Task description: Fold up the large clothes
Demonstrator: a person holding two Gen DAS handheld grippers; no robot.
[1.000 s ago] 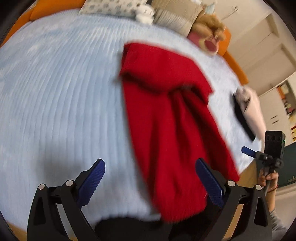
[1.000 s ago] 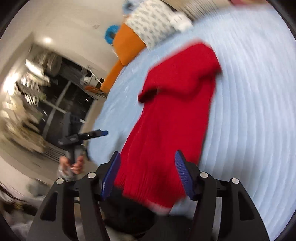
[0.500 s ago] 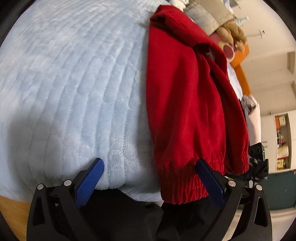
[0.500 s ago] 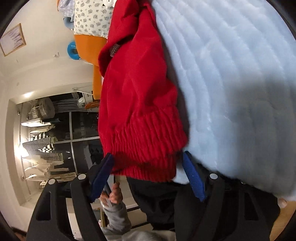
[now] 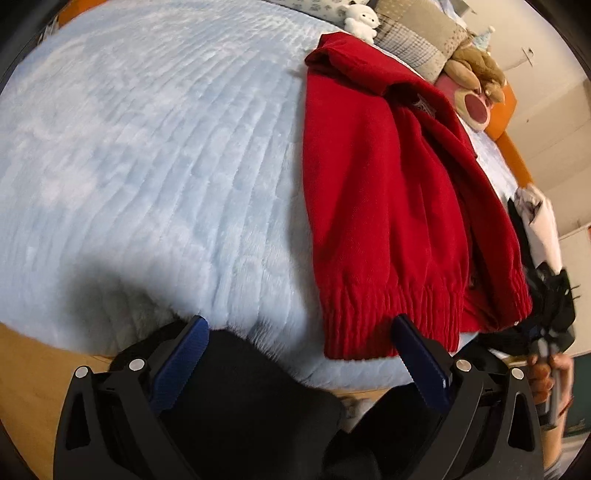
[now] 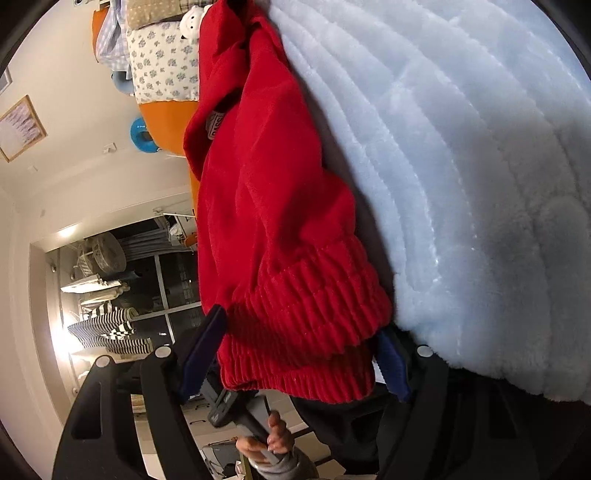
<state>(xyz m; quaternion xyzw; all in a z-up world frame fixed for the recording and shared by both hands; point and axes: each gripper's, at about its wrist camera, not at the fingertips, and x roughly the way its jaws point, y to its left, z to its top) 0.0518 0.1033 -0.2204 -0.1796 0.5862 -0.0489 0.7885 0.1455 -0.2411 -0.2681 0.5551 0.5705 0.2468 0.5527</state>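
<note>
The red sweater [image 5: 384, 192] lies on the blue blanket [image 5: 147, 147], hem at the bed edge. Both claws have come closer since a second ago: left gripper [image 5: 303, 354] wide apart beside the hem, right gripper [image 6: 295, 354] now spread around it, ready to pinch.

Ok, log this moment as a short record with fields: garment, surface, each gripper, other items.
garment: red sweater, folded lengthwise, ribbed hem at the near bed edge
surface: pale blue fluffy blanket
left gripper: open, empty, near the hem's left corner
right gripper: open, ribbed hem between its fingers, not clamped
other items: white plush toy, patterned pillow, brown stuffed animal at the far end
</note>
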